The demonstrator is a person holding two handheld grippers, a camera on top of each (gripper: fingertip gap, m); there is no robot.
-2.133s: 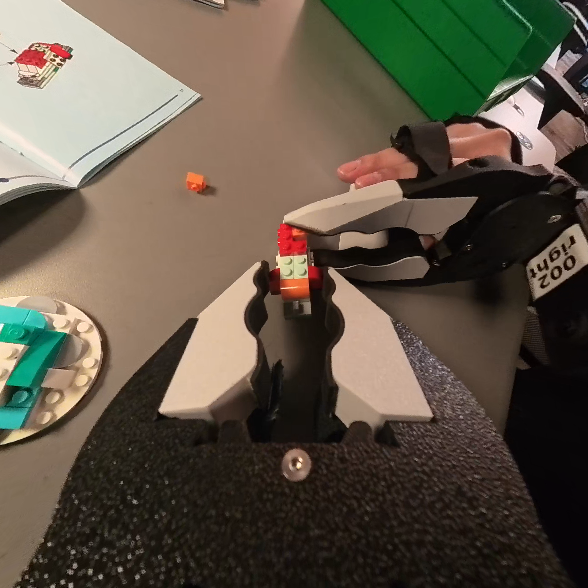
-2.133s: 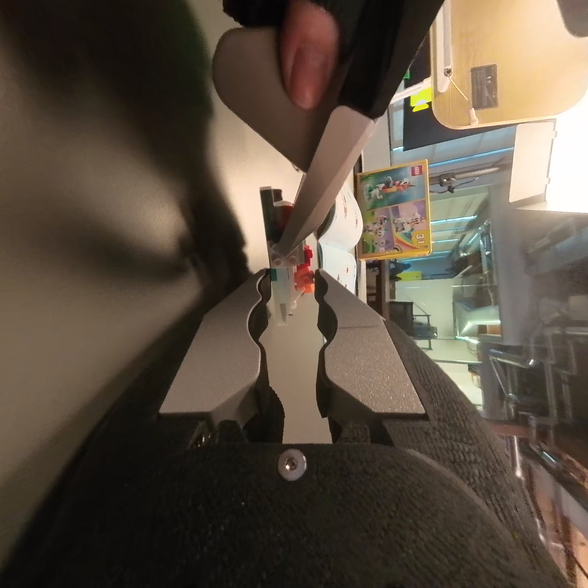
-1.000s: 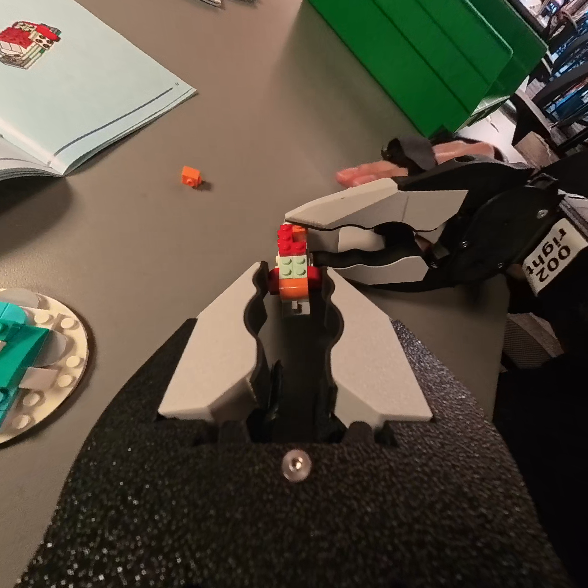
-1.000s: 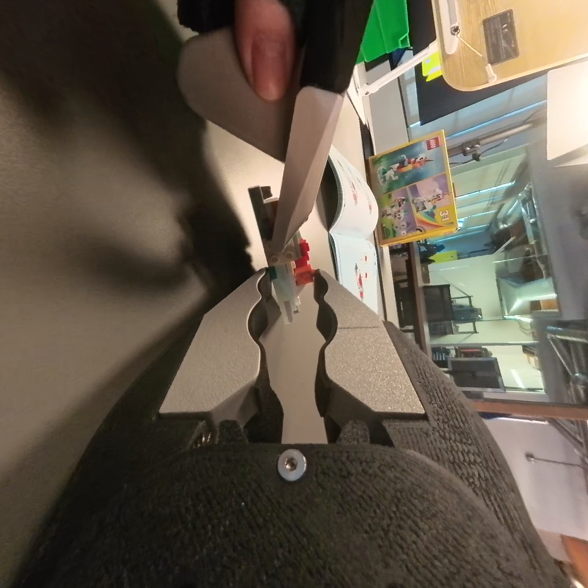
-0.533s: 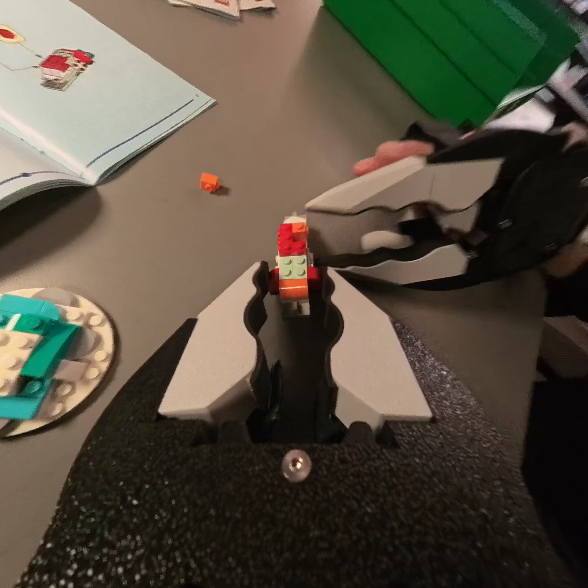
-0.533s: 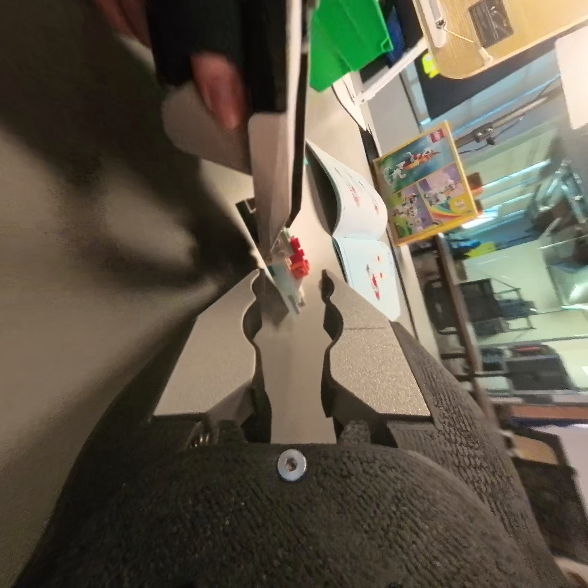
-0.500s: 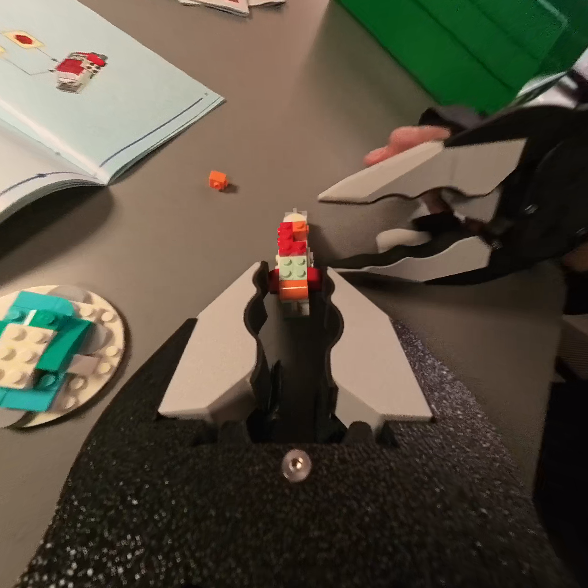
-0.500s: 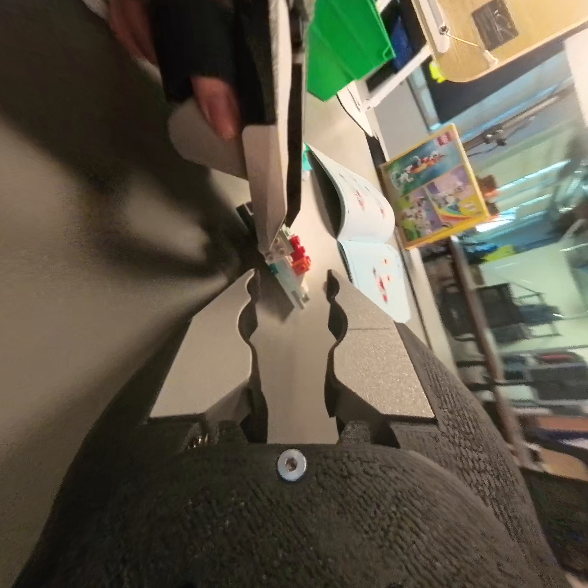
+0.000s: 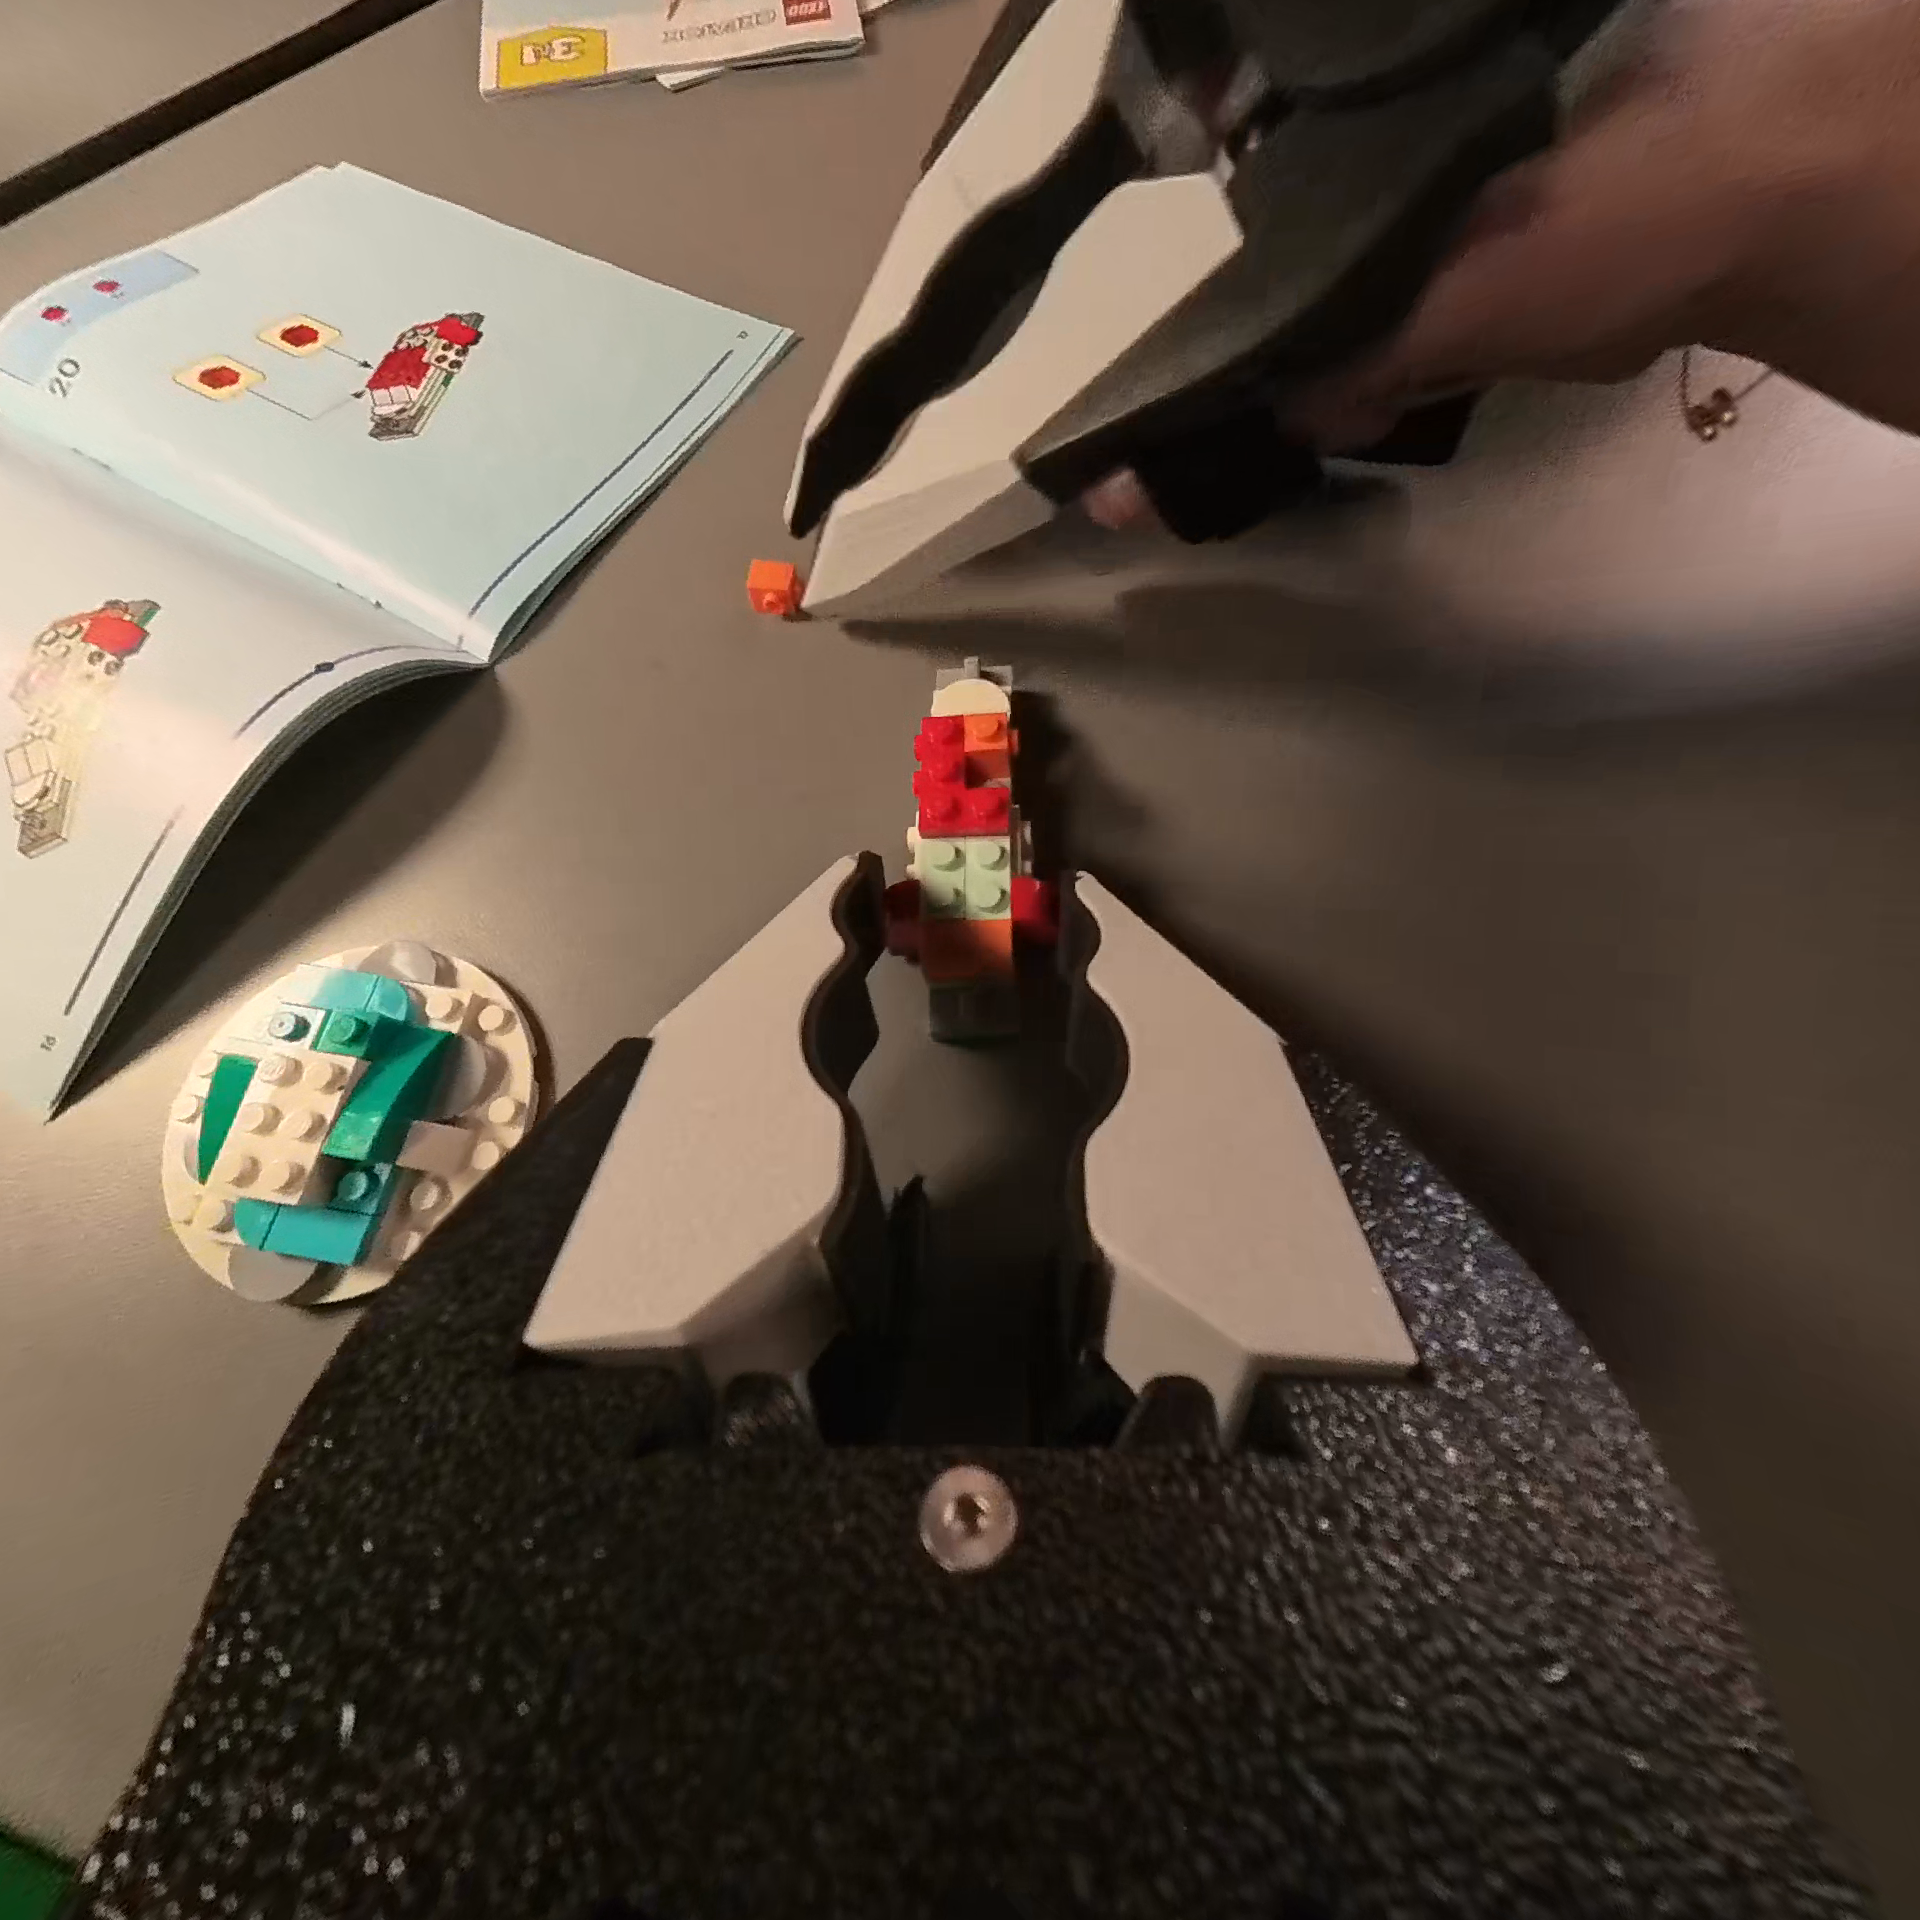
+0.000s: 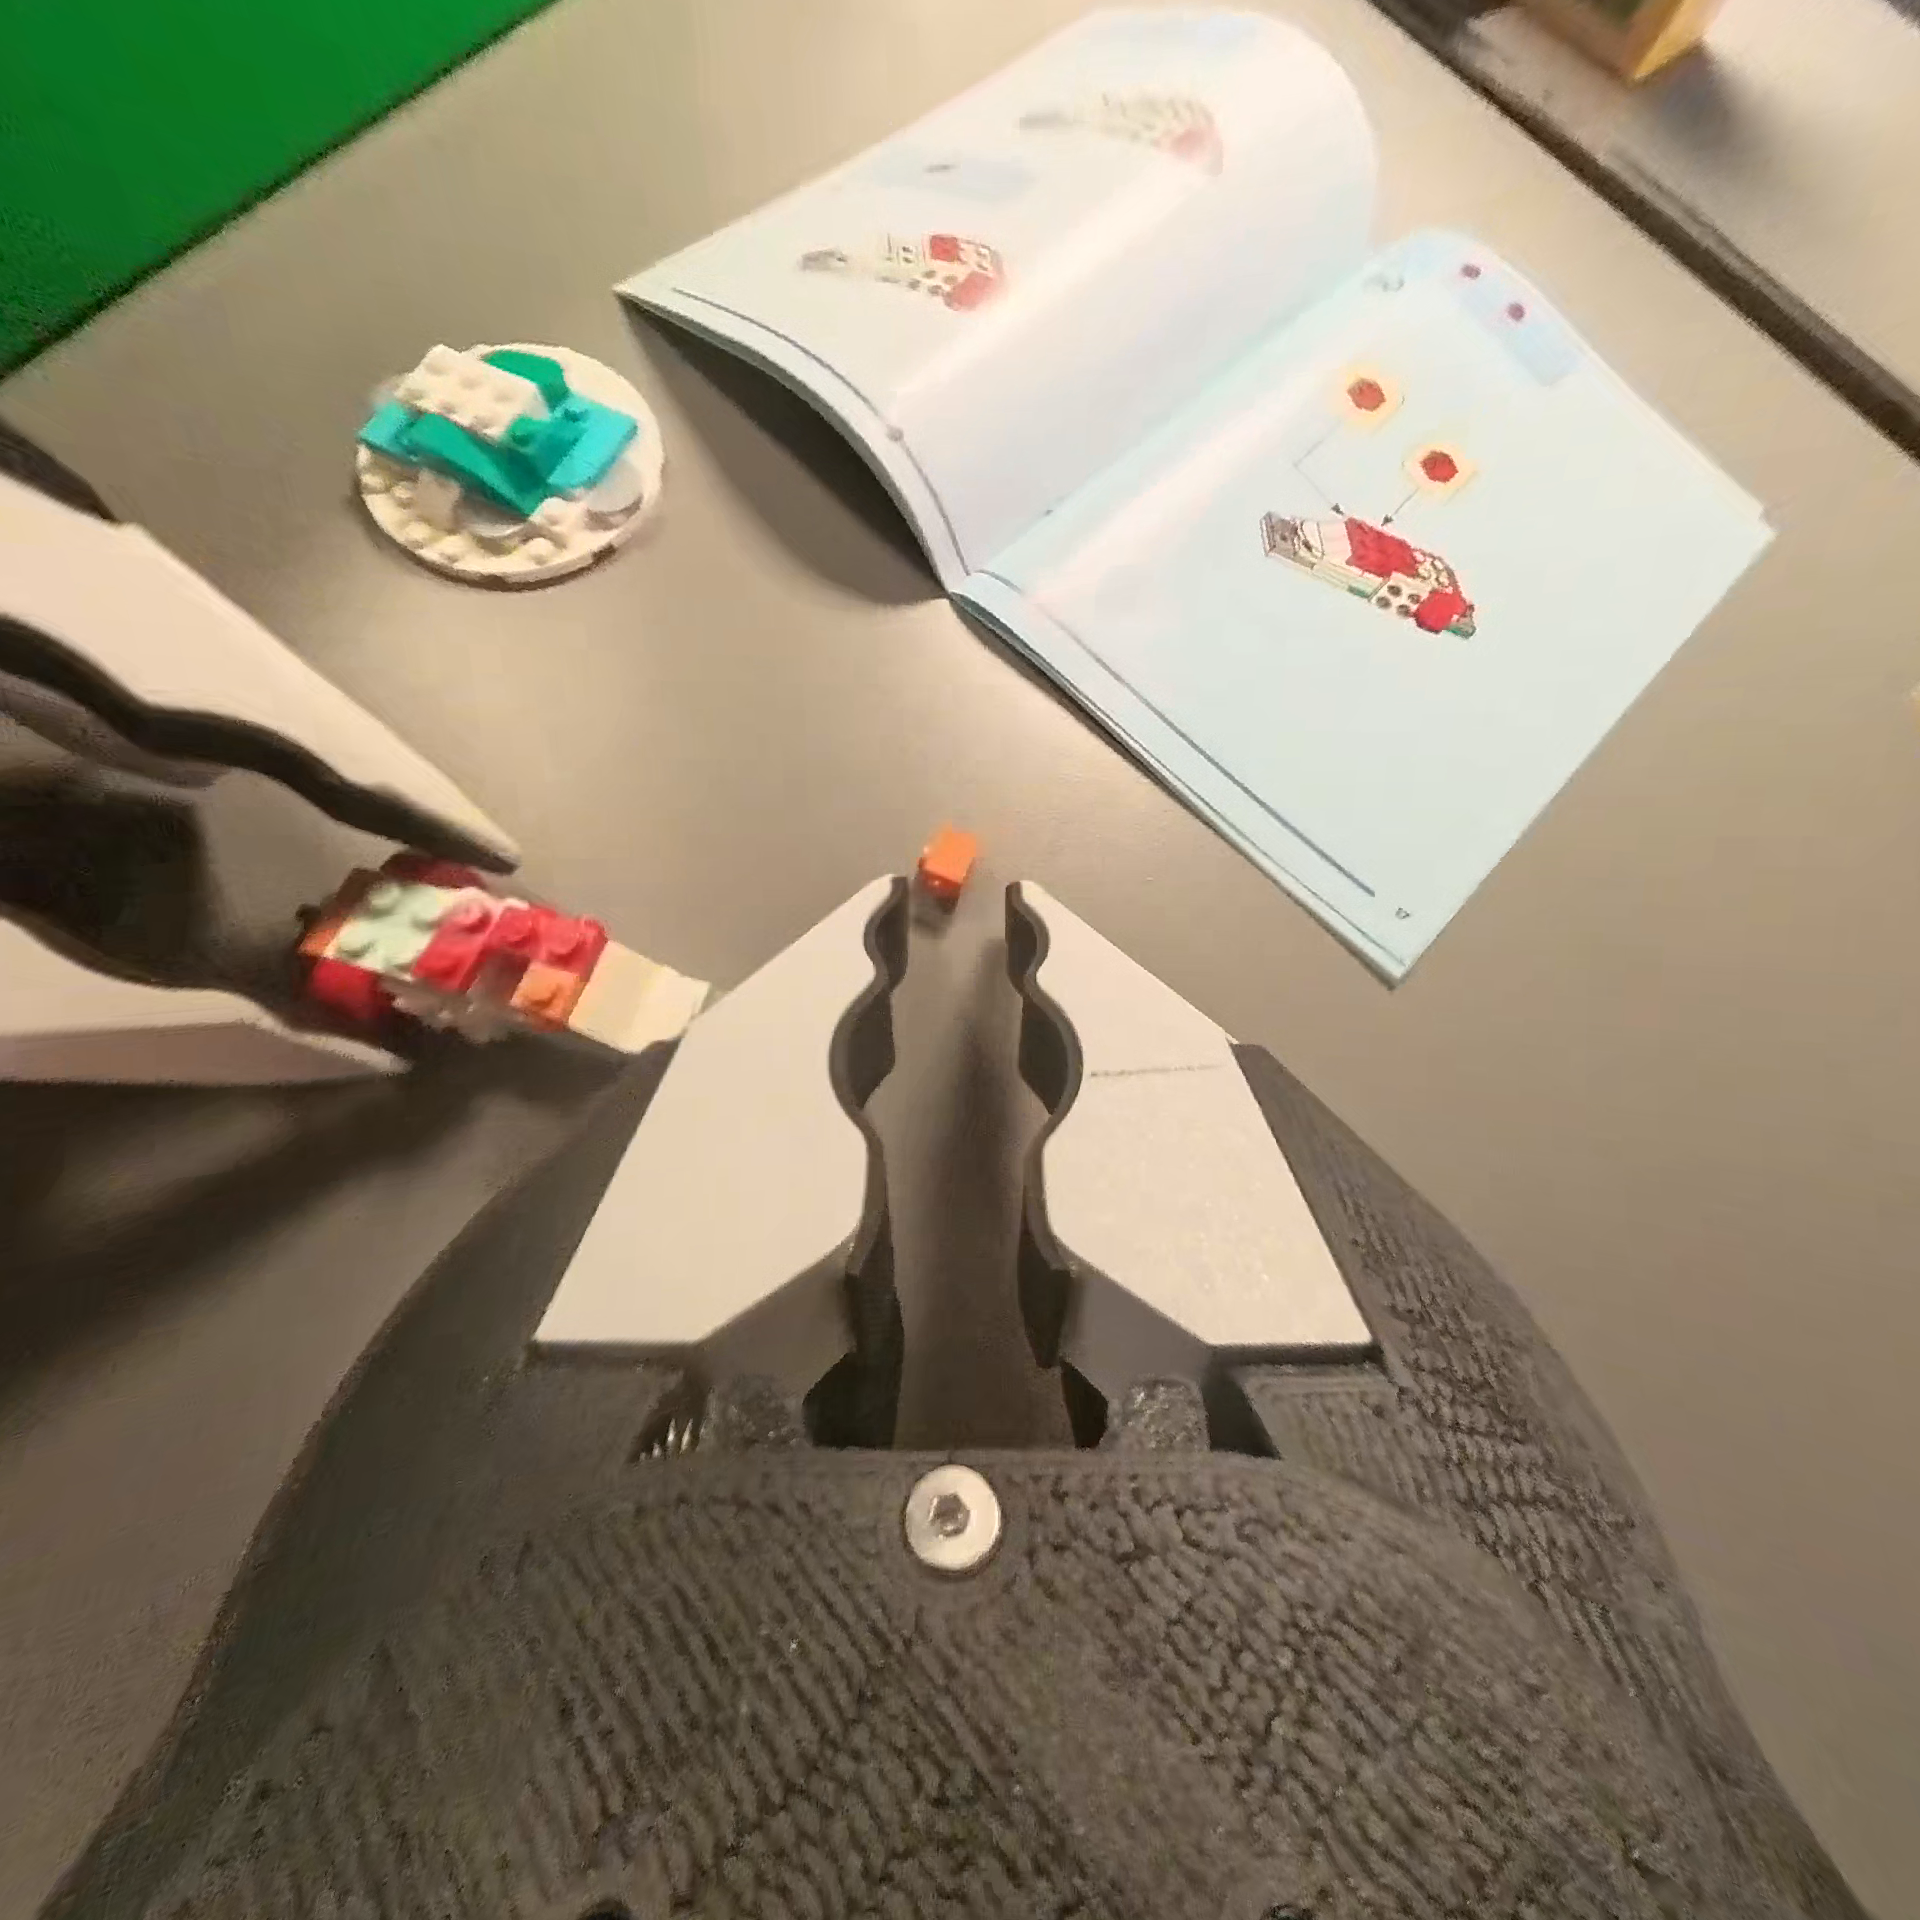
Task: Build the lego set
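My left gripper (image 9: 971, 888) is shut on the rear of a small red, mint-green and orange lego model (image 9: 964, 821), which sits low on the grey table. The model also shows in the right wrist view (image 10: 468, 945), held between the left gripper's fingers (image 10: 312, 769). My right gripper (image 10: 954, 891) is open and empty. Its tips are just short of a loose orange brick (image 10: 948, 860), which lies on the table in line with the gap. In the left wrist view the right gripper (image 9: 810, 571) points down beside that orange brick (image 9: 774, 587).
An open light-blue instruction booklet (image 9: 312, 436) (image 10: 1195, 416) lies beyond the brick. A round white plate (image 9: 499, 1039) (image 10: 623, 499) carries a teal and white build. More booklets (image 9: 665, 42) lie at the far edge, and a green bin (image 10: 156, 125) stands at the back left. Left tips to right tips: about 9 centimetres.
My right gripper opened, left the model and swung over to the loose orange brick. My left gripper still holds the model in the same grip.
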